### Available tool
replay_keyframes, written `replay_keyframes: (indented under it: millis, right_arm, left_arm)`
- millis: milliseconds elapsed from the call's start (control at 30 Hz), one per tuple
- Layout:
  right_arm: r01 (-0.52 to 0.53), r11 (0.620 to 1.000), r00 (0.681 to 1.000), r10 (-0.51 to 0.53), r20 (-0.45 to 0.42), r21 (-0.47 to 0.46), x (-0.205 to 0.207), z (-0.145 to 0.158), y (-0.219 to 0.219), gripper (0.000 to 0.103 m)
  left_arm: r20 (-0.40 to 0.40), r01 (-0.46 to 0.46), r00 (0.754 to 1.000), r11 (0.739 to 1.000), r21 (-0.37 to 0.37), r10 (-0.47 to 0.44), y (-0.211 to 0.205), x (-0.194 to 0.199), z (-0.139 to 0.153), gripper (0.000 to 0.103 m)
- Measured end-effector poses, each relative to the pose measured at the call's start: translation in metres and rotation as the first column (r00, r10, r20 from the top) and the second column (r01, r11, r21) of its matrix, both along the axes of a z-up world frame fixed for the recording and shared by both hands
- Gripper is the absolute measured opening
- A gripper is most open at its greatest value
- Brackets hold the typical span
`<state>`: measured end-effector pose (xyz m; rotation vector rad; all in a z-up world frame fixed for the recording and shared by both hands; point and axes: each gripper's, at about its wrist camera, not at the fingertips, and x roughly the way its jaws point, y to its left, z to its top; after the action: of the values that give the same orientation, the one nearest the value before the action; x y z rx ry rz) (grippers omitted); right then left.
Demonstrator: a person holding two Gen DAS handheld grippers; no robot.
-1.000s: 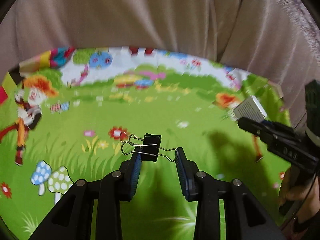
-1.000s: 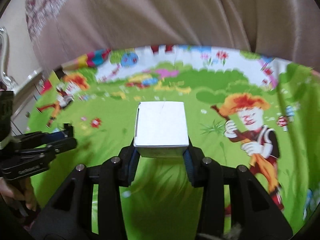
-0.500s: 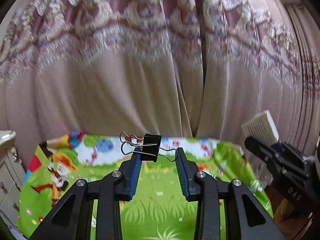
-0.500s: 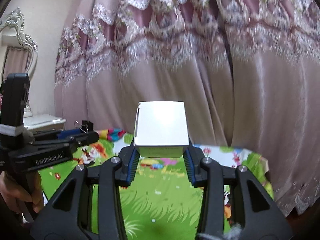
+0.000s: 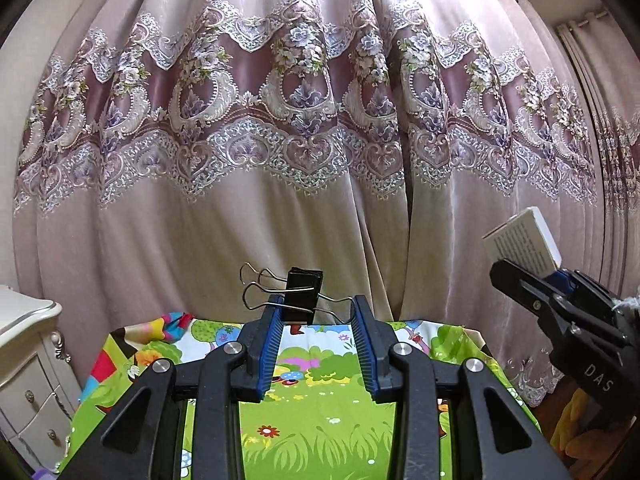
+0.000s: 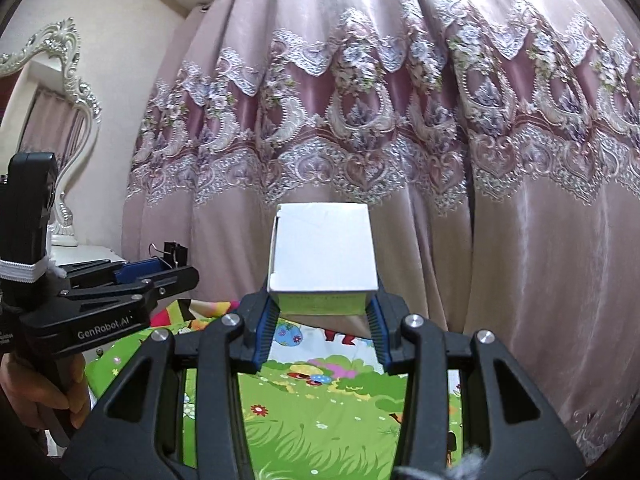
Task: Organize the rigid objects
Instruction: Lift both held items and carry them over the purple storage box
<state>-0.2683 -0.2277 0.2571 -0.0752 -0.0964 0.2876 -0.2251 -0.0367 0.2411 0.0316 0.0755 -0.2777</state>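
My left gripper (image 5: 316,314) is shut on a black binder clip (image 5: 302,292) by its wire handles and holds it high above the cartoon tablecloth (image 5: 320,420). My right gripper (image 6: 323,308) is shut on a small white cardboard box (image 6: 324,256), also raised in the air. The box shows at the right of the left wrist view (image 5: 522,240) in the right gripper (image 5: 532,280). The left gripper (image 6: 168,268) with the clip (image 6: 176,254) shows at the left of the right wrist view.
A pink lace-trimmed curtain (image 5: 320,140) hangs right behind the table. A white ornate drawer cabinet (image 5: 28,368) stands at the left, with a silver-framed mirror (image 6: 60,92) above it. The tablecloth (image 6: 320,408) lies below both grippers.
Both grippers have lifted and tilted up from the tablecloth with the clip and the box held. The views now face the curtain instead of the table.
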Motion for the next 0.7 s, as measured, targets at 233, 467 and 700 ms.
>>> replay_keyframes:
  millis: [233, 467, 700]
  right_arm:
    - [-0.080, 0.997, 0.996, 0.079, -0.037, -0.020, 0.002, -0.001, 0.023, 0.045]
    - [-0.209, 0.976, 0.975, 0.204, -0.084, -0.060, 0.003, -0.010, 0.066, 0.045]
    - [-0.368, 0.925, 0.925, 0.353, -0.141, -0.094, -0.001, -0.018, 0.115, 0.045]
  left_arm:
    - [-0.032, -0.048, 0.998, 0.999, -0.007, 0.048, 0.030, -0.013, -0.009, 0.036]
    - [-0.077, -0.156, 0.985, 0.988, -0.016, 0.154, 0.079, -0.029, -0.025, 0.036]
    - [-0.131, -0.262, 0.958, 0.965, -0.027, 0.257, 0.127, -0.044, -0.042, 0.036]
